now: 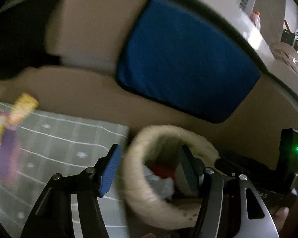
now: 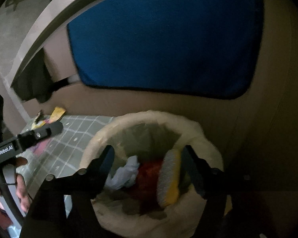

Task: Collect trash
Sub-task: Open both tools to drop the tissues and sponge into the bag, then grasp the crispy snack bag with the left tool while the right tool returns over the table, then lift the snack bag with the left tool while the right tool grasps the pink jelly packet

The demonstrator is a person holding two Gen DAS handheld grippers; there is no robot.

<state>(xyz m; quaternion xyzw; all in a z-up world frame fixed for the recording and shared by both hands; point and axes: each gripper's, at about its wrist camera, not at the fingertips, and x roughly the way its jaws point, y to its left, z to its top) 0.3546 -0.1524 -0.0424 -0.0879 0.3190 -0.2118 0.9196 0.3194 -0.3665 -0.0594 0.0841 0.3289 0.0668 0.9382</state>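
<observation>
A: Tongs, left gripper (image 1: 149, 170): jaws spread wide, nothing between the pads; the blue finger (image 1: 110, 170) stands over the mat, the other over the bin's mouth.

B: Tongs, right gripper (image 2: 149, 170)?

A: Jaws wide apart above the bin opening. A yellow-and-white wrapper (image 2: 168, 180) sits just beside the right-hand finger; whether it touches the pad cannot be told, but the pads do not press on it.

B: Item, receptacle?

A: One waste bin (image 2: 101, 138), round, lined with a pale bag folded over the rim, standing just beside the mat's edge. Contents: crumpled white paper (image 2: 127, 172), a red piece (image 2: 149, 174), the yellow-and-white wrapper uppermost.

B: Item, trash not in the bin?

A: Yellow wrappers (image 1: 23, 107) and a purple packet (image 1: 6, 152), blurred, on the far corner of the mat, well apart from the bin.

B: Item, surface?

A: One grey-green checked mat (image 1: 65, 138), flat, on a tan floor.

B: Surroundings?

A: One blue cushion (image 2: 164, 39) behind the bin, against beige upholstery. A hand (image 2: 19, 188) grips the left tool's handle at the right wrist view's lower left.
</observation>
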